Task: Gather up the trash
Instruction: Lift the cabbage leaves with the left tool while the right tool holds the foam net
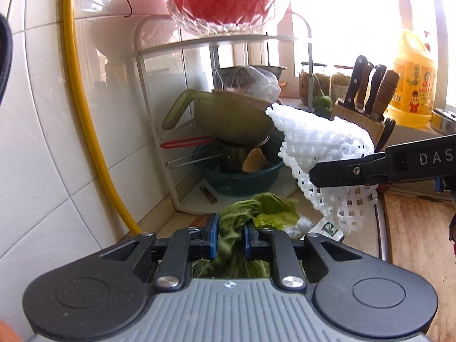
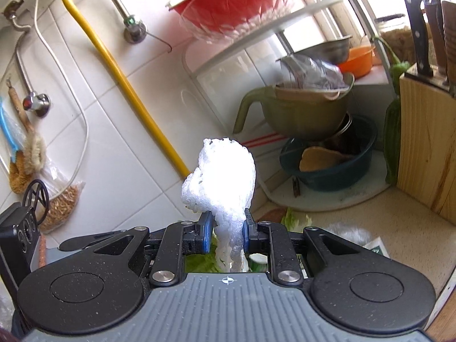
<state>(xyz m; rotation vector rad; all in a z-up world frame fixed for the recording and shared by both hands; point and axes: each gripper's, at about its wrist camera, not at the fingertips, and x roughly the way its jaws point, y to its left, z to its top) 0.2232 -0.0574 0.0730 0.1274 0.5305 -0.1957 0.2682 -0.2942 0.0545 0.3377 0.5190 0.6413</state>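
From the left wrist, the left gripper (image 1: 230, 238) pinches a wilted green leaf (image 1: 228, 228) above the counter (image 1: 171, 225) near its back corner while the right gripper (image 1: 319, 178) clamps white foam netting (image 1: 319, 145) beside it; from the right wrist, the right gripper (image 2: 226, 235) is pressed onto the foam netting (image 2: 221, 176), held up before the tiled wall (image 2: 114, 148).

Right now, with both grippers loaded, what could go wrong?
1. The left gripper pinches only a bunch of the lettuce; loose leaves hang free and may tear off or drop on the counter.
2. The right gripper holds the foam net by its narrow end; the stretchy mesh could slip out.
3. The net hangs close to the stacked bowls and knife block; a swing might snag them.
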